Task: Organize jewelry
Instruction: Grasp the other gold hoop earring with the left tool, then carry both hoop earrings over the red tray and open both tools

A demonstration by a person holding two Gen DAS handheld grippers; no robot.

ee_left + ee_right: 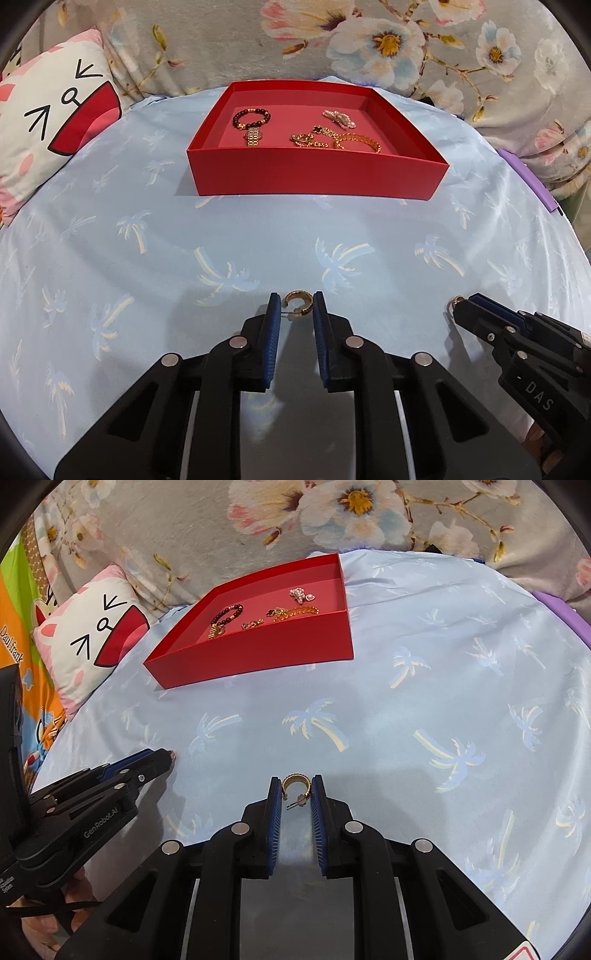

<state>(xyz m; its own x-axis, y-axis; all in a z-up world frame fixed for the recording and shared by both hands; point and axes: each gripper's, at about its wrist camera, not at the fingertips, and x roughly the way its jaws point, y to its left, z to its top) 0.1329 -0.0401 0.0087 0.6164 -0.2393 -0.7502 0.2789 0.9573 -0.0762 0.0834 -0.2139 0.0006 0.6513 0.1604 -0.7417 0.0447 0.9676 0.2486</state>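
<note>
Gold hoop earring (295, 294), one of a pair: you are holding it upright in the left gripper (296, 300), whose jaws are standing only as far apart as the hoop is wide and appear clamped on it, the thin post reaching across to one pad. Second hoop earring (293, 776): you are carrying it the same way in the right gripper (295, 781), jaws closed against its two sides. Both items are hanging over the near edge of the bed (258, 240), near each other.

Handling: each hoop is looking light, rigid and smooth, so it is likely slipping or twisting under a loose pinch. The post is the fragile part and is probably bending easily. You are best gripping across the thick ribbed band, not the pin.

Destination: red tray (314, 173), lying towards the far edge of the bed, already holding a beaded bracelet (251, 116), a chain bracelet (358, 142) and a pearl piece (338, 118). Judged stage: you are carrying the pair, with placing not yet done.
</note>
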